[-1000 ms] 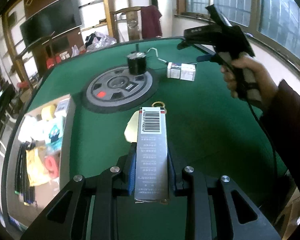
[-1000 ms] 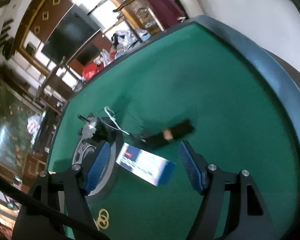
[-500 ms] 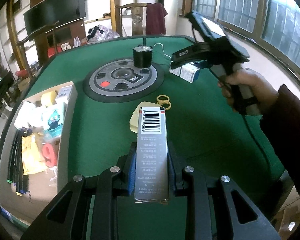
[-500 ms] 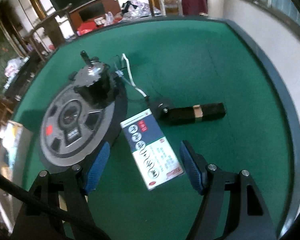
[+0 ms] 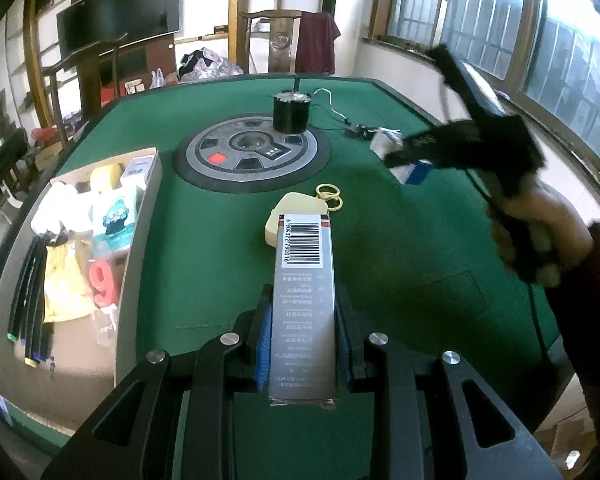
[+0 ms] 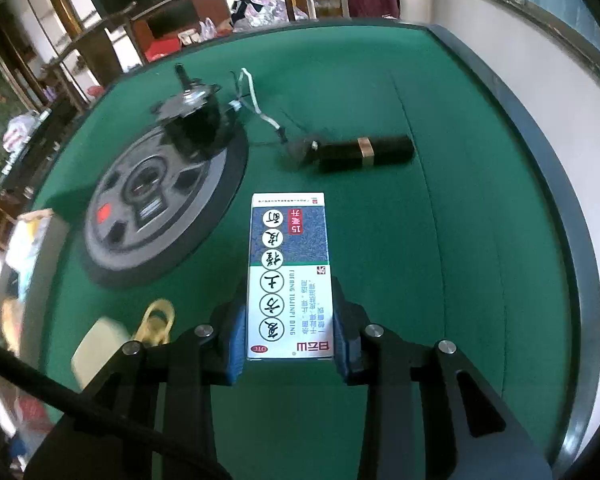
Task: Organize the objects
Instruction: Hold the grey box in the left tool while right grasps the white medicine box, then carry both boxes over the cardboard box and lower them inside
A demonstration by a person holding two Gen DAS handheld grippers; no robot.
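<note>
Over green felt table [image 5: 219,280], both grippers loaded: left gripper [image 5: 303,340] clamped on grey barcode box [image 5: 304,280], right gripper [image 6: 287,336] clamped on blue-white medicine box [image 6: 288,276]. Cardboard tray [image 5: 139,208] at 9 o'clock, already crowded. Advisable: carry level, lower into free gap, release only once seated; avoid yellow rings [image 5: 330,196] at 12 o'clock.

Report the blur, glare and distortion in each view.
Left wrist view: the right gripper and hand are motion-smeared, the windows blown out, the grey barcode box sharp. Right wrist view: the blue-and-white medicine box is crisp; the left edge smears, and fisheye bends the table rim.
</note>
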